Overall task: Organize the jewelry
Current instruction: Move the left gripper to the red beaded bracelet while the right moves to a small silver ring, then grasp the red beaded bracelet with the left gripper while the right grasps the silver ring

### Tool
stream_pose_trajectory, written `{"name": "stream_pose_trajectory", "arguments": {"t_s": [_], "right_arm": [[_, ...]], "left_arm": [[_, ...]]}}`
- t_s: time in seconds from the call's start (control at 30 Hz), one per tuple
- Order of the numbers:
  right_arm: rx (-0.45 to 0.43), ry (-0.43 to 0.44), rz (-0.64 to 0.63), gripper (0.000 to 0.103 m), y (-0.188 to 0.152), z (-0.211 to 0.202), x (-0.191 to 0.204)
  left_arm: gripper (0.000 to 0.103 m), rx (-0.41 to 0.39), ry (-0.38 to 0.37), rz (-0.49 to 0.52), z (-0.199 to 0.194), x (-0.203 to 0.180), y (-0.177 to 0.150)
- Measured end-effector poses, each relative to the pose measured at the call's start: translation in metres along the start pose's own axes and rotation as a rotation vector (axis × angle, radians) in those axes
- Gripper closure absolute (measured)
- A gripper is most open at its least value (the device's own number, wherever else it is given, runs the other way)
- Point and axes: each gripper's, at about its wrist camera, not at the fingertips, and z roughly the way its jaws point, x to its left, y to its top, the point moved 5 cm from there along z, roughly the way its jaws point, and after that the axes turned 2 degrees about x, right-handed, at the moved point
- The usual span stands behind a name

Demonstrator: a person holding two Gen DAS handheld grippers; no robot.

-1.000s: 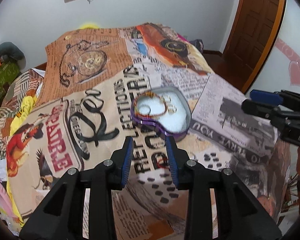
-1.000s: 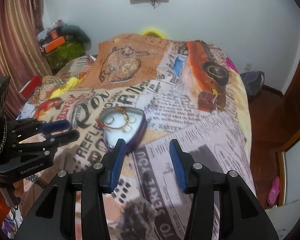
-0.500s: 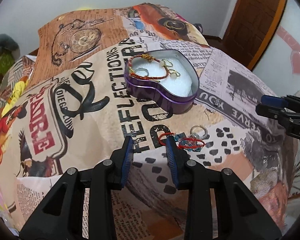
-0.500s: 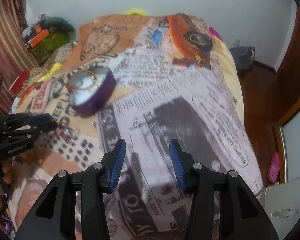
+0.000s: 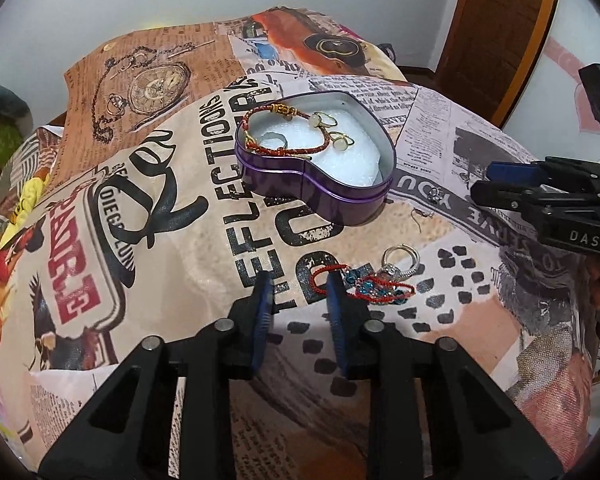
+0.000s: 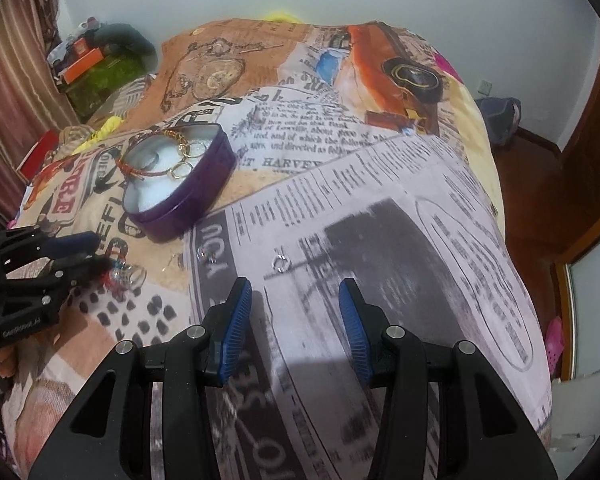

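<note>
A purple heart-shaped tin (image 5: 324, 196) lies open on the printed bedspread, holding a red braided bracelet (image 5: 288, 148) and gold rings (image 5: 340, 142) on white foam; it also shows in the right wrist view (image 6: 188, 204). A red cord bracelet with blue beads (image 5: 372, 286) and a silver ring (image 5: 402, 260) lie on the spread just right of my left gripper (image 5: 298, 284), which is open and empty. My right gripper (image 6: 294, 292) is open and empty above the spread, near a small earring (image 6: 280, 264) and another small earring (image 6: 204, 258).
The bed's printed cover (image 5: 148, 208) slopes away on all sides. A wooden door (image 5: 496, 28) stands at the far right. Boxes and clutter (image 6: 96, 68) sit beside the bed at the left, by a curtain. A bag (image 6: 500, 116) lies on the floor.
Both grippers have come down closer to the bed. The left one now reaches the red cord bracelet; the right one swung right, then settled over the earrings. Both stayed open.
</note>
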Motion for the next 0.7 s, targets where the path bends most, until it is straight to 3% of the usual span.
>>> {"name": "stream_pose_trajectory", "arguments": {"t_s": [0.33,0.47,0.53,0.6,0.7], "right_arm": [[-0.016,-0.012,-0.036,0.061,0.007,0.011,0.003],[-0.025,-0.020,-0.042,0.063,0.008,0.014,0.004],[-0.026,-0.023,-0.044,0.068,0.009,0.015,0.004],[-0.023,-0.038,-0.032,0.082,0.009,0.017,0.002],[-0.023,-0.044,-0.012,0.094,0.010,0.018,-0.001]], "left_arm": [[0.100,-0.003,-0.016,0.006,0.004,0.004,0.002],[0.103,-0.009,-0.008,0.004,0.004,0.004,0.003],[0.103,-0.015,-0.007,-0.010,0.004,0.006,0.003],[0.103,-0.023,-0.014,-0.026,0.002,0.007,0.003],[0.103,-0.031,-0.001,-0.024,-0.001,0.006,0.003]]}}
